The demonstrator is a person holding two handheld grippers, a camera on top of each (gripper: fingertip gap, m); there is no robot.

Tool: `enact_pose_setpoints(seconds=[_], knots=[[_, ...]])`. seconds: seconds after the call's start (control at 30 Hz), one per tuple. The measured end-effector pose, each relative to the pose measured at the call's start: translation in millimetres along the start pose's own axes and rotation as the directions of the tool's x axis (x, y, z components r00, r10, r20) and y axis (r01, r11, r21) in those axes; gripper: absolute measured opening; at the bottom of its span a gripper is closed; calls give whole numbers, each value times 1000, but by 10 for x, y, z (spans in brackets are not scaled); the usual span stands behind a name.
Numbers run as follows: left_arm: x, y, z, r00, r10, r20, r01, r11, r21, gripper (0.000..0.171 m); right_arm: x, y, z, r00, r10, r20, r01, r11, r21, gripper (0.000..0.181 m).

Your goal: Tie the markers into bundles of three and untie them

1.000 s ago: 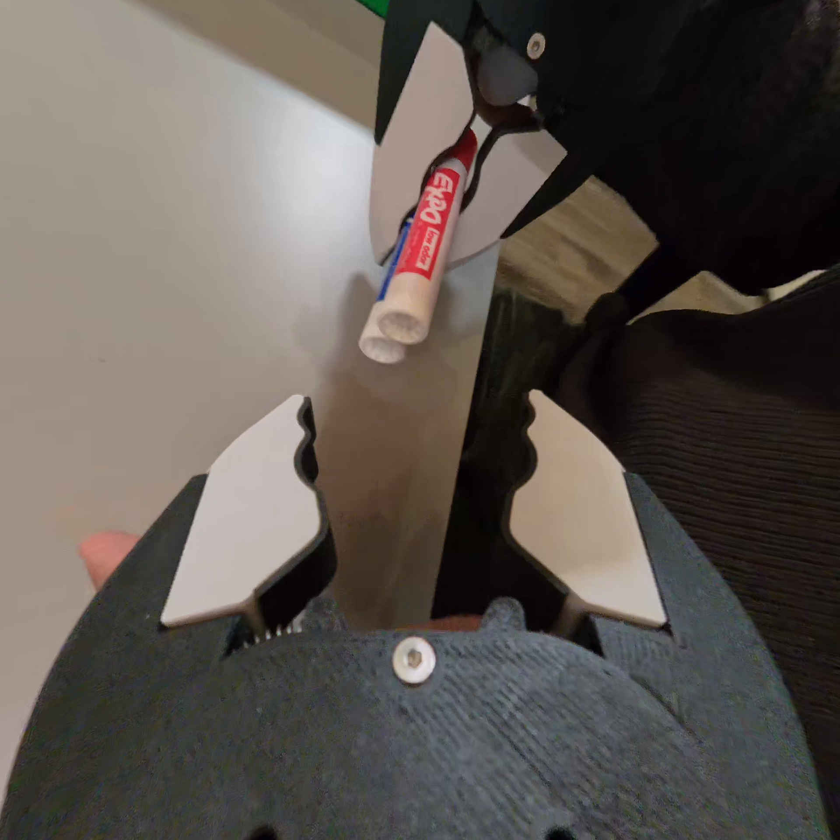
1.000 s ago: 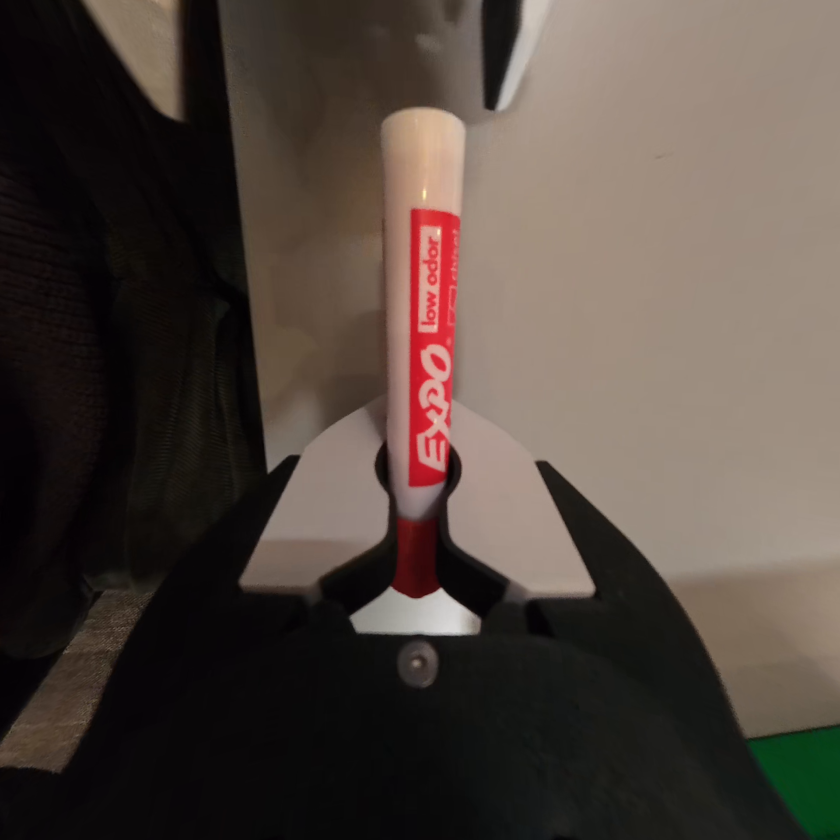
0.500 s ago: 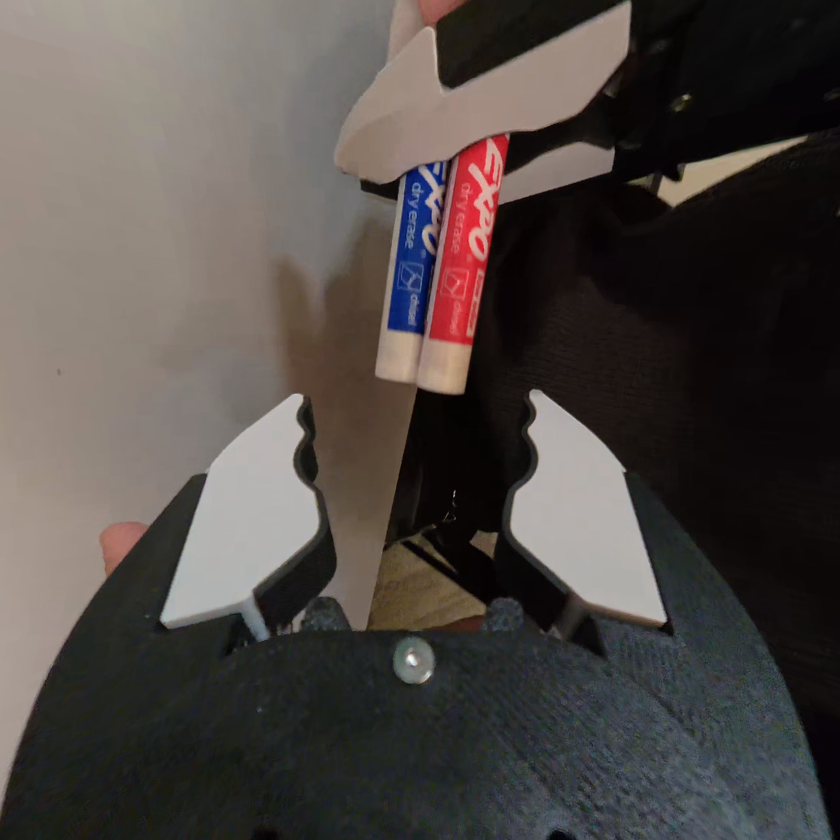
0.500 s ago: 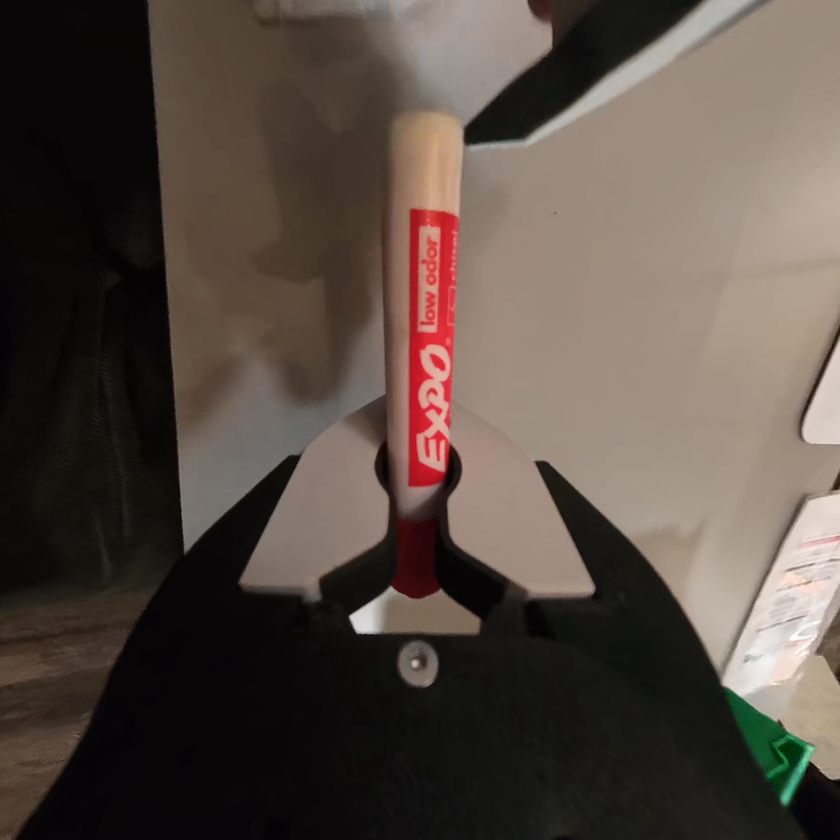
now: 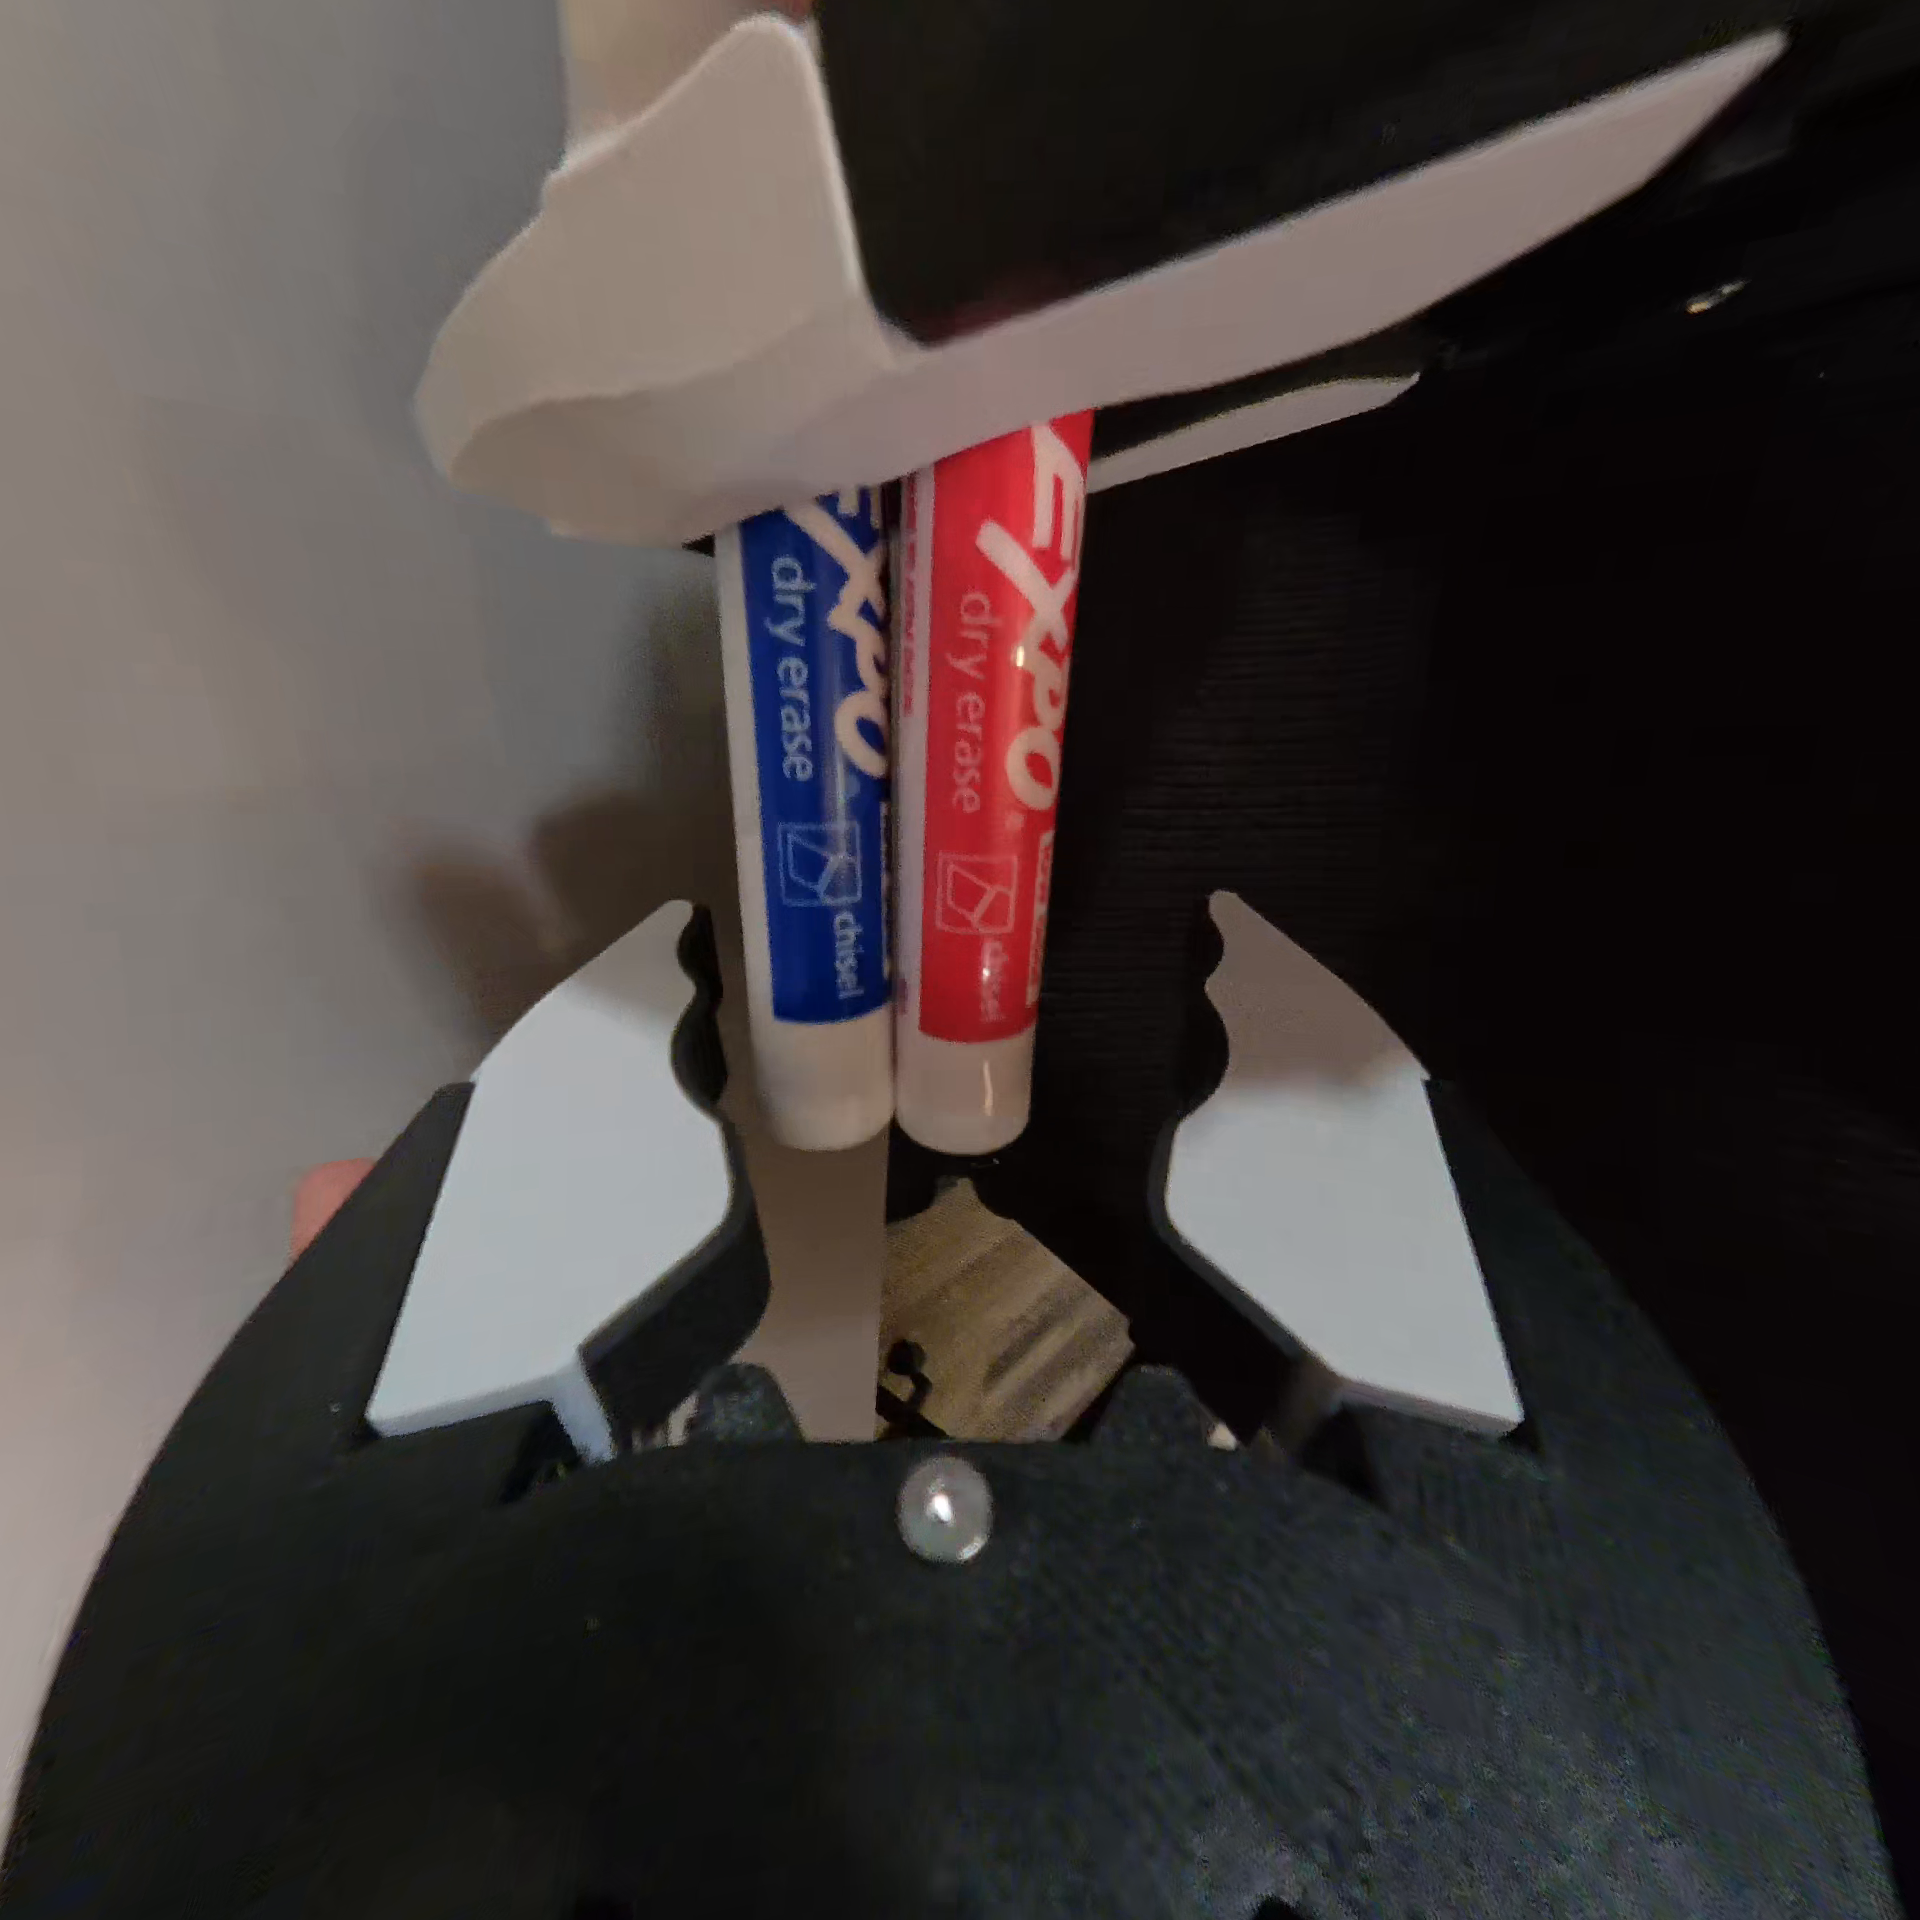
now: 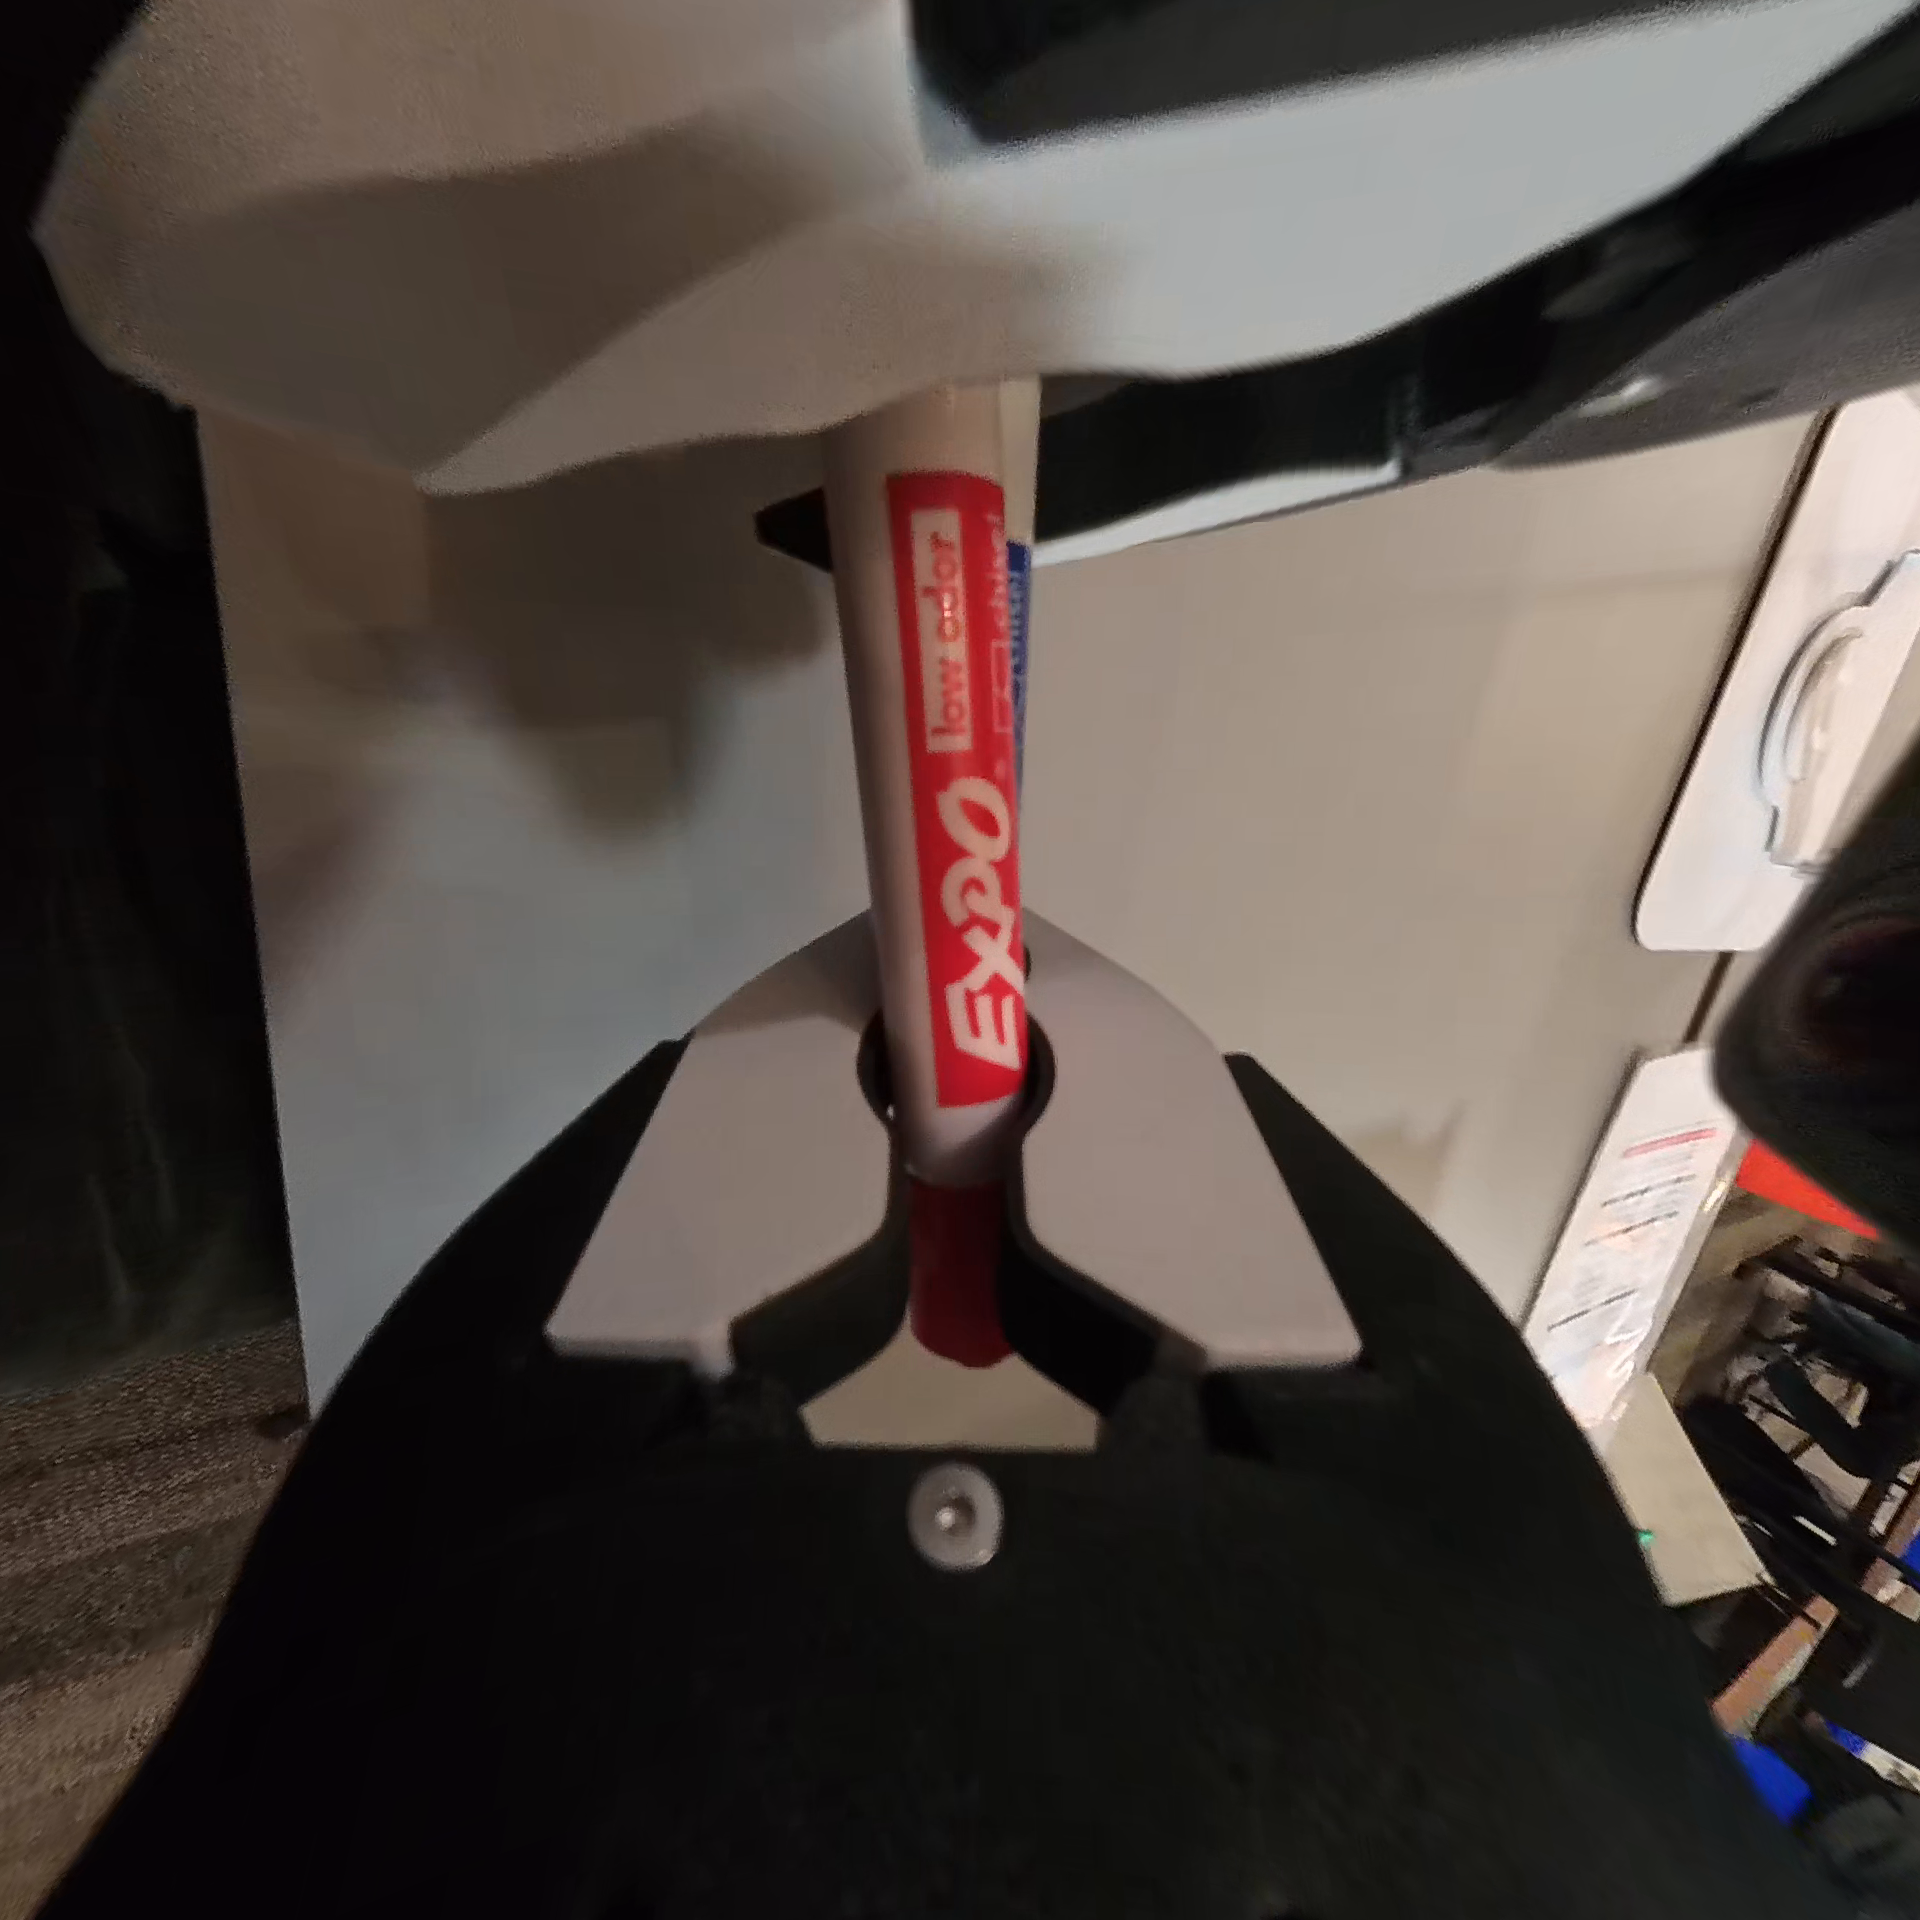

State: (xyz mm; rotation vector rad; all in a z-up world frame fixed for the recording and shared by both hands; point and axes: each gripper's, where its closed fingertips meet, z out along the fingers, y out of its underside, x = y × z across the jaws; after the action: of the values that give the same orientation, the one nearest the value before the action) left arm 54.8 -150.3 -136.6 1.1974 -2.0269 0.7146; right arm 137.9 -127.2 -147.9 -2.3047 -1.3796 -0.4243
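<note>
Two markers, the blue marker (image 5: 816, 790) and the red marker (image 5: 982, 769), were held side by side and touching, their long axes running straight along the line between the two grippers. In the left wrist view their white butt ends pointed toward the near side, at the left gripper (image 5: 951, 1023), while their far ends vanished under the right gripper (image 5: 935, 343).

That right gripper had its jaws clenched on the red marker (image 6: 951, 831): in its own view the barrel sat in the round notch between the white fingers (image 6: 727, 1195), with the red cap (image 6: 954, 1278) behind the notch, toward the gripper body. Only a thin blue edge of the second marker showed at the right of the red one there, so whether the jaws also pinched it could not be told.

Left jaws stood released and wide. The butt ends of both markers lay between the white fingers (image 5: 561, 1195), the blue one just beside the left finger's scalloped edge, the red one well apart from the right finger. Neither finger clearly touched a marker.

Behind them lay the pale counter (image 5: 208, 623), with dark ribbed fabric (image 5: 1558, 831) to the right.
</note>
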Motion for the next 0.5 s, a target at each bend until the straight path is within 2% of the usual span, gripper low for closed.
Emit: enact_pose_setpoints(seconds=[0.2, 0.5], knots=[[70, -74, 23, 988, -32, -149, 25, 998, -51, 86, -41, -38, -16, 1000, 12, 23, -13, 999, 44, 14], [94, -203, 52, 979, -35, -203, 30, 999, -32, 70, -63, -43, 6, 1000, 4, 21, -5, 999, 49, 14]])
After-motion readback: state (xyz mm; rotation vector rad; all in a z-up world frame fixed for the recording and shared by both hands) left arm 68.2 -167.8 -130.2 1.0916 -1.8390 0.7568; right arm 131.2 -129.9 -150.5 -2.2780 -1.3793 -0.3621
